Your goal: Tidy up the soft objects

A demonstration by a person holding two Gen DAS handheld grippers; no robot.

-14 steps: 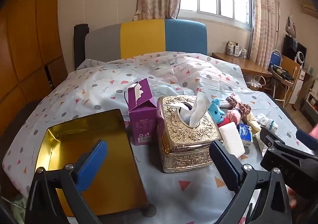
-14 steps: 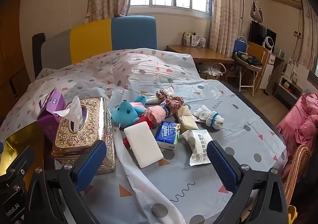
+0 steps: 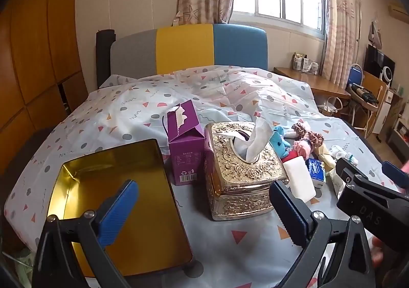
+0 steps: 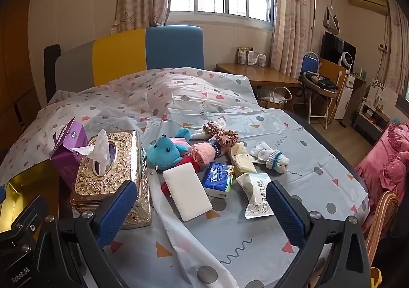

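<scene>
A heap of soft things lies on the bed: a blue plush bear (image 4: 166,151), a pink knitted piece (image 4: 204,153), a brown scrunchie (image 4: 223,133), white socks (image 4: 271,155), a white sponge block (image 4: 188,187), a Tempo tissue pack (image 4: 217,178) and a wet-wipe pack (image 4: 257,194). My right gripper (image 4: 202,211) hovers open in front of the heap, nothing between its fingers. My left gripper (image 3: 204,211) stands open over the near edge of the gold tin tray (image 3: 84,180), beside the gold tissue box (image 3: 242,173). The purple tissue carton (image 3: 182,142) stands behind them.
The bed sheet (image 4: 204,99) with coloured shapes covers the bed; a grey, yellow and blue headboard (image 3: 189,47) rises at the far end. A wooden desk (image 4: 258,76), a chair (image 4: 317,93) and pink bedding (image 4: 393,160) stand to the right. A wardrobe (image 3: 30,58) lines the left.
</scene>
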